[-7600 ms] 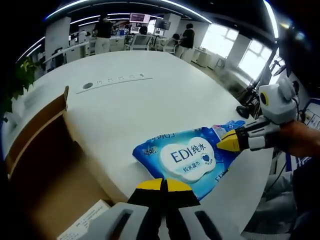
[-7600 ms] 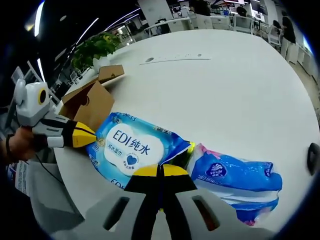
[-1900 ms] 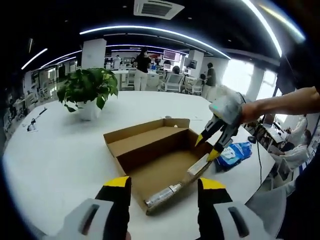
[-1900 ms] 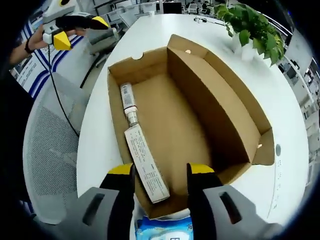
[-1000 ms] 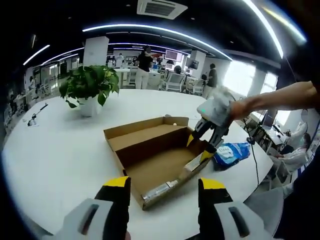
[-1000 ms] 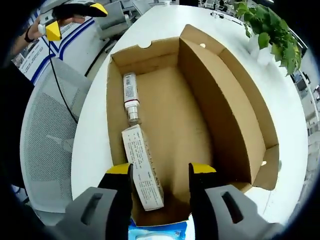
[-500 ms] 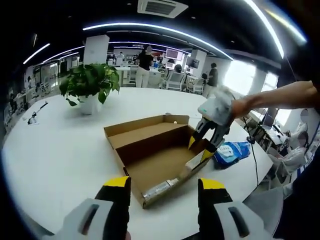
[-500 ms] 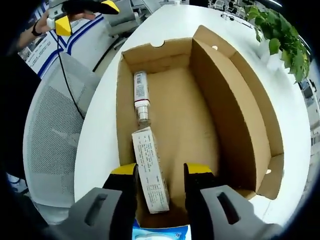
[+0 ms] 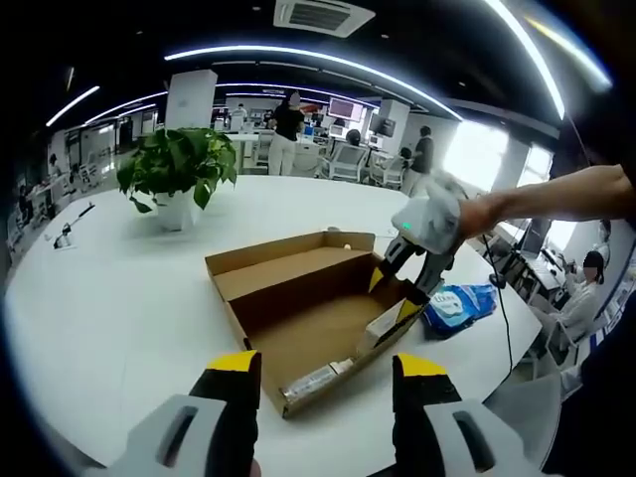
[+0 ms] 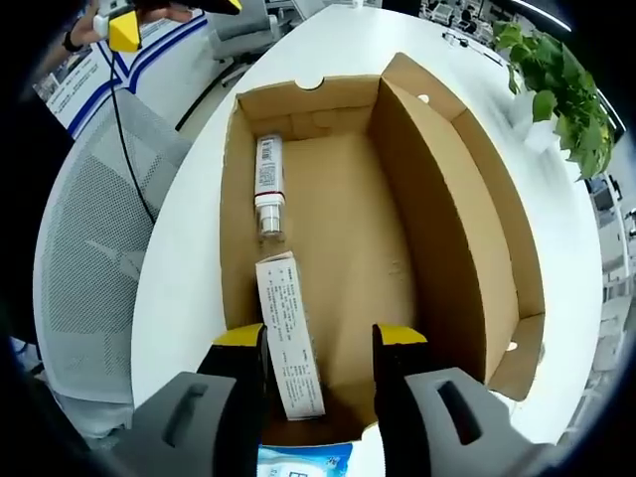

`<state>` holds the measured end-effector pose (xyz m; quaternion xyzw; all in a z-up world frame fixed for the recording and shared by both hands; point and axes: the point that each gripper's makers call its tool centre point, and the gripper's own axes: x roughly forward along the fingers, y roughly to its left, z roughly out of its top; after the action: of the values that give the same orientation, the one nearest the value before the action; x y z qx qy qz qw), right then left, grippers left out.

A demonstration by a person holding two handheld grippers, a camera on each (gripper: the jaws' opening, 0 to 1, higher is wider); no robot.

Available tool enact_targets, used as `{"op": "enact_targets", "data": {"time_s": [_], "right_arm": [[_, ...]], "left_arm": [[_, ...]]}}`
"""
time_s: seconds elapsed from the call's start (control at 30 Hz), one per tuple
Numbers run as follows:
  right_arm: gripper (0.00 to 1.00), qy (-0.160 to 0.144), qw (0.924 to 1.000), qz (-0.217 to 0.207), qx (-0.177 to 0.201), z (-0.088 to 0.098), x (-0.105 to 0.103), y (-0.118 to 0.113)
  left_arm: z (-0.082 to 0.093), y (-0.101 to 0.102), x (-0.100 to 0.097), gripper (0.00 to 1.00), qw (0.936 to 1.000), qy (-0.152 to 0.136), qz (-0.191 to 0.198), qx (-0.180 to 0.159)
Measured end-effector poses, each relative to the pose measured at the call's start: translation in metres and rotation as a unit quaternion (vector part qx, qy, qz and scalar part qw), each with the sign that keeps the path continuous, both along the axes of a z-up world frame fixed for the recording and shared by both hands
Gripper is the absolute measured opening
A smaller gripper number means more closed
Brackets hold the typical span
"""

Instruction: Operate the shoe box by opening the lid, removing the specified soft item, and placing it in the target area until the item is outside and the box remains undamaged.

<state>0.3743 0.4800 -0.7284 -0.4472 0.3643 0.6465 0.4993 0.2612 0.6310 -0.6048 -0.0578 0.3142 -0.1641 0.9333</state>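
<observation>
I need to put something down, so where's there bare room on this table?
The white table is bare between the plant and the open box, and along the box's near side. It is crowded by the right tool, where a blue pack lies beside the box.

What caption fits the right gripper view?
Open tongs hover over an open cardboard box holding a bottle and carton.

Big round white surface (image 9: 119, 298) with a potted plant (image 9: 177, 176) sitting well back from the edge. A grey mesh office chair (image 10: 84, 298) is tucked just beside the surface. People (image 9: 288, 134) stand around desks in the background, under a ceiling vent (image 9: 323, 15).
</observation>
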Motion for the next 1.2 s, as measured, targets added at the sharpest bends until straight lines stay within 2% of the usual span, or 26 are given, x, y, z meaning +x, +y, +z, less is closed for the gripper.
{"op": "enact_targets", "data": {"time_s": [0.1, 0.17, 0.33, 0.57, 0.63, 1.1, 1.2], "right_arm": [[0.38, 0.012, 0.9999, 0.009, -0.002, -0.001, -0.006, -0.001], [0.35, 0.011, 0.9998, 0.016, -0.003, -0.002, -0.008, 0.000], [0.31, -0.007, 0.9989, 0.038, -0.025, -0.015, -0.010, 0.000], [0.18, -0.005, 0.9984, 0.033, -0.046, -0.031, -0.014, -0.002], [0.18, -0.005, 0.9983, 0.029, -0.050, -0.036, -0.015, -0.004], [0.18, 0.008, 0.9990, 0.002, -0.044, -0.026, -0.021, -0.003], [0.18, 0.014, 0.9991, -0.005, -0.039, -0.023, -0.017, -0.002]], "left_arm": [[-0.001, -0.001, -0.001, 0.54, 1.0000, 0.002, -0.001, 0.000], [-0.002, -0.002, -0.001, 0.54, 1.0000, 0.003, -0.001, -0.002], [-0.001, -0.002, 0.001, 0.54, 1.0000, 0.003, -0.004, -0.001], [0.003, 0.001, 0.004, 0.54, 1.0000, 0.000, -0.004, 0.001], [0.003, 0.002, 0.004, 0.54, 1.0000, 0.000, -0.003, 0.003], [0.005, 0.001, 0.006, 0.54, 1.0000, 0.004, 0.000, -0.003], [0.006, 0.003, 0.008, 0.53, 1.0000, 0.003, 0.004, -0.004]]}}
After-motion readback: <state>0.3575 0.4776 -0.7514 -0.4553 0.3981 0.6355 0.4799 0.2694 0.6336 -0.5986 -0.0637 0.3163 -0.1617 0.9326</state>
